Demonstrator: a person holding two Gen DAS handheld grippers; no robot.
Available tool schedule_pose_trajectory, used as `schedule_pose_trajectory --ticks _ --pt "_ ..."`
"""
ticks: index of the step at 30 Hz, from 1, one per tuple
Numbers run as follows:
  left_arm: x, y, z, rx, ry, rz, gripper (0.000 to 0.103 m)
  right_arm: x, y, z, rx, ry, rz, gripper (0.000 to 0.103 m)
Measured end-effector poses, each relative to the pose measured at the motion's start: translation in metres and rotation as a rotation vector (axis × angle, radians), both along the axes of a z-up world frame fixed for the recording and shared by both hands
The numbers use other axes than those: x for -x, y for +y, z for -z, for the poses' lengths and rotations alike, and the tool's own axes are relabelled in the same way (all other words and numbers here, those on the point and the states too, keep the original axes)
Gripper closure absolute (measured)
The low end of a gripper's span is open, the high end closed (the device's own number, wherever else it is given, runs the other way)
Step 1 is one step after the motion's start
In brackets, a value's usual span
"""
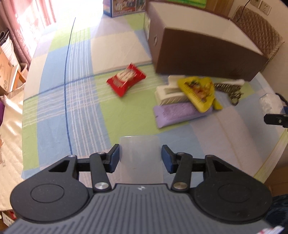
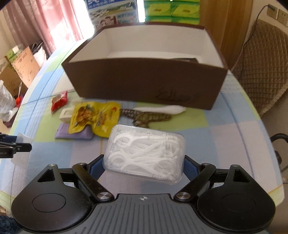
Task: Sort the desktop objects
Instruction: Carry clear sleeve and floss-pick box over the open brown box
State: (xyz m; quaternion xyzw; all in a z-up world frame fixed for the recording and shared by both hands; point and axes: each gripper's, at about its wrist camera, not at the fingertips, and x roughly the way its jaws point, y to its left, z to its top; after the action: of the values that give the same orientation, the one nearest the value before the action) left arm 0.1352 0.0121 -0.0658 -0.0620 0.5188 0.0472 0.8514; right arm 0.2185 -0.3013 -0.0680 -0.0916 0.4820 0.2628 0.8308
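Note:
My left gripper (image 1: 140, 156) is shut on a frosted, translucent plastic piece (image 1: 140, 153) and hovers over the checked tablecloth. My right gripper (image 2: 144, 162) is shut on a clear plastic case of white floss picks (image 2: 145, 153), held above the table in front of the brown box (image 2: 144, 81). The box is open-topped with a white inside. Before it lie a red snack packet (image 1: 126, 80), a yellow packet (image 1: 198, 91) on top of a purple pouch (image 1: 178, 113), a white ridged item (image 1: 167, 91) and a striped hair clip (image 2: 147, 115).
A dark item (image 2: 183, 60) lies inside the box at its right. A long white object (image 2: 162, 108) rests against the box front. A quilted chair (image 2: 261, 72) stands at the right, cartons and bags (image 2: 21, 66) at the left. Tissue packs (image 2: 171, 10) sit behind the box.

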Motion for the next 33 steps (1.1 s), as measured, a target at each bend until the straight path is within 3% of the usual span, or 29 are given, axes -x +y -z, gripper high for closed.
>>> schedule_pose_trajectory --ticks 18,33 --pt "-0.022 -0.035 -0.057 0.001 -0.144 0.042 0.058 -0.031 -0.018 -0.032 -0.063 -0.053 -0.082 0.018" --pt "-0.085 -0.049 -0.097 -0.039 -0.238 0.087 0.058 -0.086 -0.008 -0.061 -0.085 -0.137 -0.186 0.018"
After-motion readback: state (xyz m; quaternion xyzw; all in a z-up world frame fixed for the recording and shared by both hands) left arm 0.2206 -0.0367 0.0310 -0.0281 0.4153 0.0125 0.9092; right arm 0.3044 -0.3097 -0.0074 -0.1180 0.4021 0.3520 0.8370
